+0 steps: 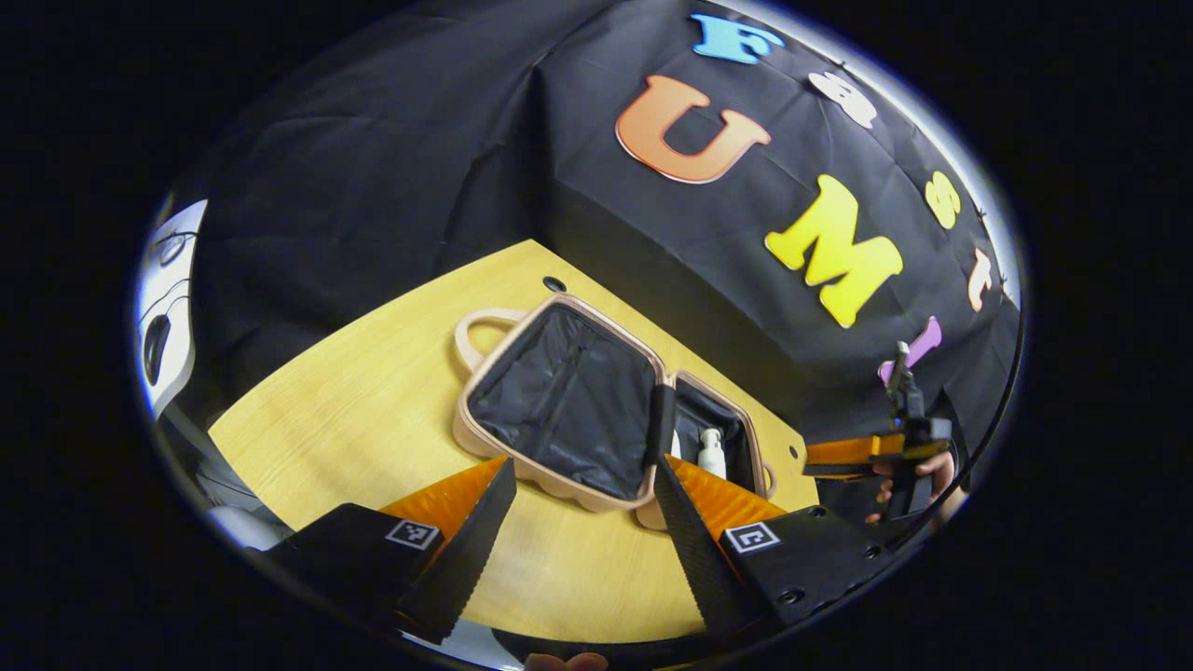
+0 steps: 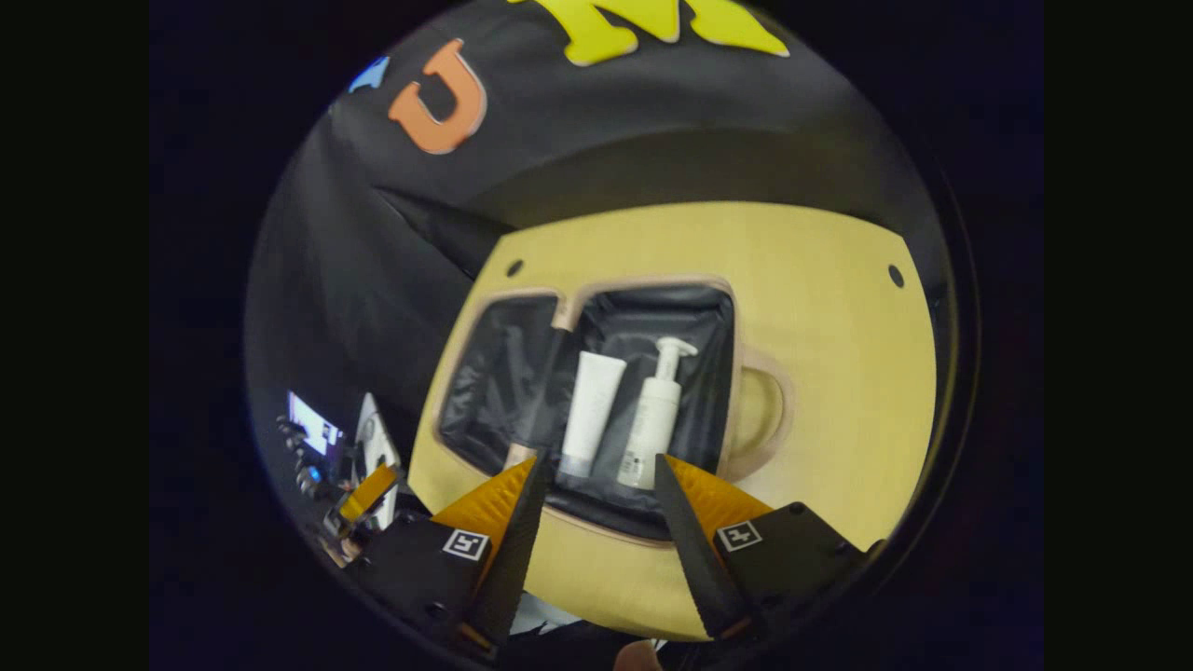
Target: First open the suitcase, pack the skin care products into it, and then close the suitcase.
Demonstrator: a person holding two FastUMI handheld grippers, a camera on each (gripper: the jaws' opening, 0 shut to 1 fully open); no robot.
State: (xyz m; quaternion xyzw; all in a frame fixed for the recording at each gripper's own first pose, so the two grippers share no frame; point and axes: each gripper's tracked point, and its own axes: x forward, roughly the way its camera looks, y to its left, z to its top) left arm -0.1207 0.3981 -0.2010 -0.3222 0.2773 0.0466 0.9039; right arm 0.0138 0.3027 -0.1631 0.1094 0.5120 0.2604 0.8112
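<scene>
The suitcase (image 1: 596, 410) lies open on the wooden table (image 1: 373, 391), both halves flat and joined along a hinge (image 1: 660, 421). In the right gripper view, a tube (image 2: 591, 412) and a pump bottle (image 2: 655, 415) lie side by side in the half that carries the handle (image 2: 760, 410). Their long axes run away from the right gripper (image 2: 596, 508), roughly parallel to the hinge. The other half (image 1: 564, 401) is seen lined with dark fabric and nothing is seen resting in it.

The left gripper (image 1: 582, 508) is held above the table, just in front of the empty half, with its fingers spread and nothing between them. The right gripper is held in front of the filled half, fingers likewise spread and unloaded; the tube and bottle are seen beyond the gap, not inside it.

Packing is judged complete for the two products visible. The remaining step is judged to be closing the suitcase.

The closing move turns on one relation: the empty half lies directly ahead of the left gripper, and its free edge is the near edge, facing that gripper. The hinge lies ahead and to the right of the left gripper. The empty half is therefore expected to be lifted at its free edge and swung about the hinge over the filled half. The left gripper is the nearer tool for this.

The pump bottle head (image 2: 675, 348) is the likeliest point to catch the lining.
</scene>
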